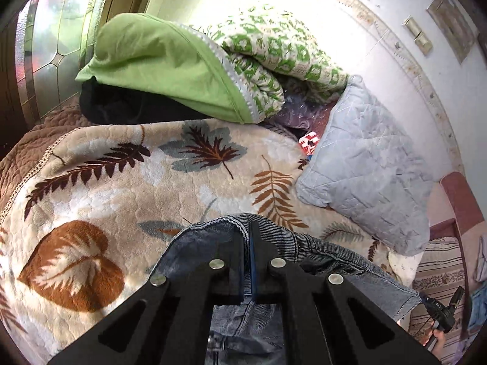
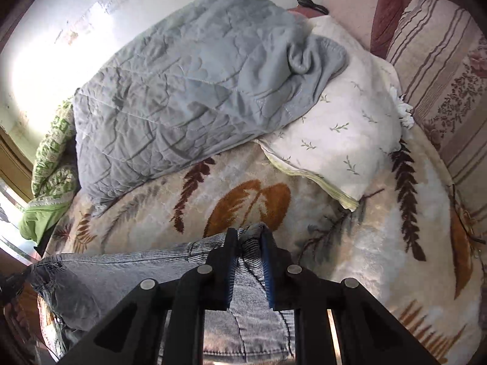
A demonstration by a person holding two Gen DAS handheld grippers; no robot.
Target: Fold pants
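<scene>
The pants are faded grey-blue jeans [image 1: 319,258], held up over a bed between my two grippers. My left gripper [image 1: 247,228] is shut on one end of the waistband, with denim pinched between its black fingers. My right gripper [image 2: 249,233] is shut on the other end of the waistband, and the jeans [image 2: 121,270] stretch from it to the left. The rest of the jeans hangs below both grippers and is mostly hidden by them.
A leaf-patterned fleece blanket [image 1: 137,182] covers the bed. A grey quilted pillow [image 2: 182,91] and a white sprigged pillow [image 2: 341,140] lie beyond. A green bundle of bedding [image 1: 170,64] is piled by the glass door. A striped cushion [image 2: 441,76] stands at the right.
</scene>
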